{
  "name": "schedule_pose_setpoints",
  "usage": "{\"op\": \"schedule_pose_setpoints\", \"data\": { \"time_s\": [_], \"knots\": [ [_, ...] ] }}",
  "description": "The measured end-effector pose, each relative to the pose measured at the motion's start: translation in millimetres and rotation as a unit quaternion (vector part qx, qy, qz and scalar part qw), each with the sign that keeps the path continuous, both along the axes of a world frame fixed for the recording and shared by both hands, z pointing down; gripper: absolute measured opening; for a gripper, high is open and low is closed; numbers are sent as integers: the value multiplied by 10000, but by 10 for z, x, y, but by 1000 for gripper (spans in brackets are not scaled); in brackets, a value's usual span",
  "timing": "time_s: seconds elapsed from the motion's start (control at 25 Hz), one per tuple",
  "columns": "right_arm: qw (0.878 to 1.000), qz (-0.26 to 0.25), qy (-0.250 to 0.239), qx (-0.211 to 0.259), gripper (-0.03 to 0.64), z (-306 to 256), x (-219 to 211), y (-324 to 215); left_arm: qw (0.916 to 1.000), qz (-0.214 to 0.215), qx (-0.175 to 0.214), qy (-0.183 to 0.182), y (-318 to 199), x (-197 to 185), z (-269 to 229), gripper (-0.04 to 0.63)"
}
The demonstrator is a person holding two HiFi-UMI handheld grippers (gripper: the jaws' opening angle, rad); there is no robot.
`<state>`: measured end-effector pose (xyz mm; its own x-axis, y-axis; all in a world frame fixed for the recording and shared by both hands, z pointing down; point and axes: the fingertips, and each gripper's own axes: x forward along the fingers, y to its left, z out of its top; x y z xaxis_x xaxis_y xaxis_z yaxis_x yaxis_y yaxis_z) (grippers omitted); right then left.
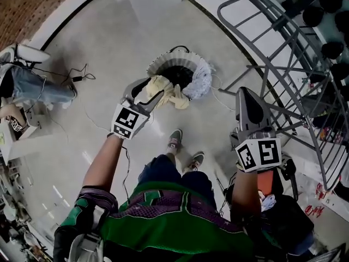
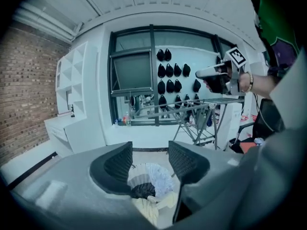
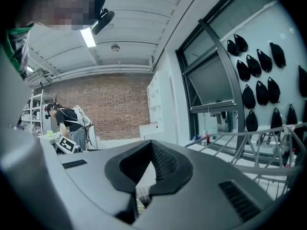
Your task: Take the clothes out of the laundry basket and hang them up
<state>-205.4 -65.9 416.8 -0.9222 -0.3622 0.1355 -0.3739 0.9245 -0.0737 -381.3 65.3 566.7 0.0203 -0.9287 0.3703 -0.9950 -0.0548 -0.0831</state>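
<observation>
- Clothes sit in the basket (image 1: 163,63) on the floor, straight ahead of your shoes (image 1: 184,150).
- A cream garment (image 1: 163,89) spills over the near rim. A white patterned one (image 1: 199,82) is draped over the rim on your right.
- In the left gripper view the same basket (image 2: 136,180) lies below, with the white garment (image 2: 158,175) on top and the cream garment (image 2: 149,209) nearest you.
- Your left gripper (image 1: 154,87) is held out over the near side of the basket, above the cream garment.
- Its jaws stand apart with nothing clamped. The left gripper view (image 2: 149,150) shows the basket and clothes through the gap between the two ribbed pads, none of the cloth reaching them.
- Your right gripper (image 1: 244,94) is held out to your right, well apart from the basket and just beside the drying rack (image 1: 283,64).
- Its jaws are together at the tips and hold nothing; the right gripper view (image 3: 151,143) shows only a sliver of floor between the pads.
- The rack is bare grey metal, with no garment on the rails that show. It appears in the left gripper view (image 2: 192,113) beyond the basket, and at the right edge of the right gripper view (image 3: 259,145).
- Another person (image 3: 64,121) bends over by the brick wall (image 3: 115,107), far to your left.
</observation>
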Motion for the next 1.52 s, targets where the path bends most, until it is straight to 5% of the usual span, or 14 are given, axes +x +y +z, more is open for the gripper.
{"op": "schedule_pose_setpoints", "data": {
  "time_s": [0.4,0.8,1.52],
  "knots": [
    [9979,-1,469,-458,0,1007,-436,-29,9955,246,-904,152,32,-289,1637,239],
    [9943,126,733,-759,0,1748,-537,-4,9802,376,-1937,147,284,-505,3234,239],
    [9914,-78,907,-938,0,2757,-843,-112,9441,1122,-3076,-395,346,-525,4790,216]
  ]
}}
